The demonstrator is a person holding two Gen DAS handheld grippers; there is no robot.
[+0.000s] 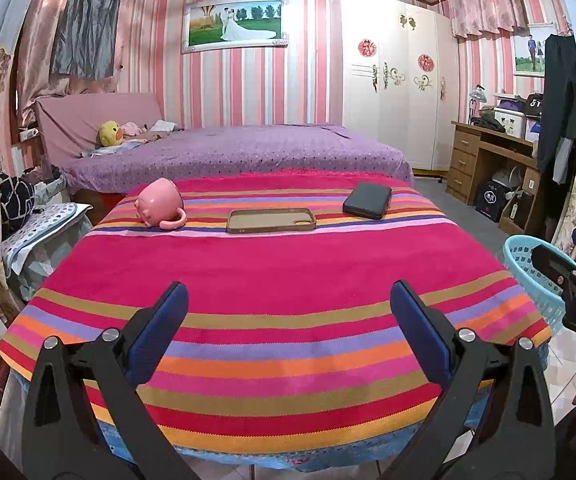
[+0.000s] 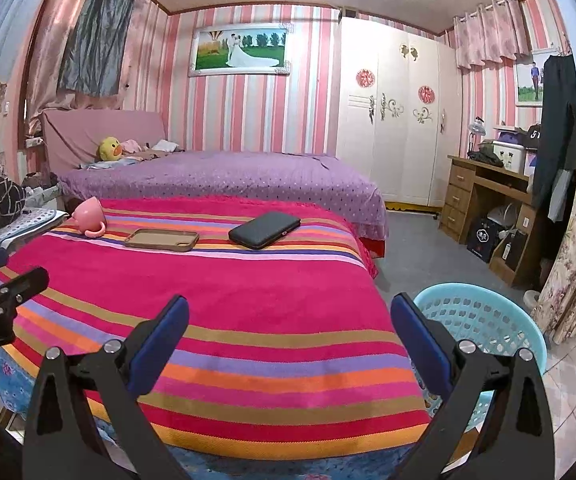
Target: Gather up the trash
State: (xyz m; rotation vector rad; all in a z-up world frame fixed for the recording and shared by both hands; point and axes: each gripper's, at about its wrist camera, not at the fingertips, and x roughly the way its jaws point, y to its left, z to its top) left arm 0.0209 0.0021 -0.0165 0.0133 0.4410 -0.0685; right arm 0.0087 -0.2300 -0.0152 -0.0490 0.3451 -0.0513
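Note:
A table under a striped pink cloth [image 1: 272,264] carries a pink mug [image 1: 159,203] lying on its side, a tan phone case [image 1: 270,220] and a dark case [image 1: 367,200] along its far edge; they also show in the right wrist view as the mug [image 2: 89,216], the phone case [image 2: 162,239] and the dark case [image 2: 264,229]. A light blue basket [image 2: 483,320] stands on the floor right of the table, also in the left wrist view [image 1: 527,268]. My left gripper [image 1: 288,312] is open and empty over the table's near edge. My right gripper [image 2: 288,324] is open and empty near the table's right corner, beside the basket.
A purple bed [image 1: 240,152] with a yellow duck toy [image 1: 110,133] lies behind the table. A white wardrobe [image 1: 395,80] and a wooden desk [image 1: 487,160] stand at the right. A stool with a dotted cloth [image 1: 40,224] is at the left.

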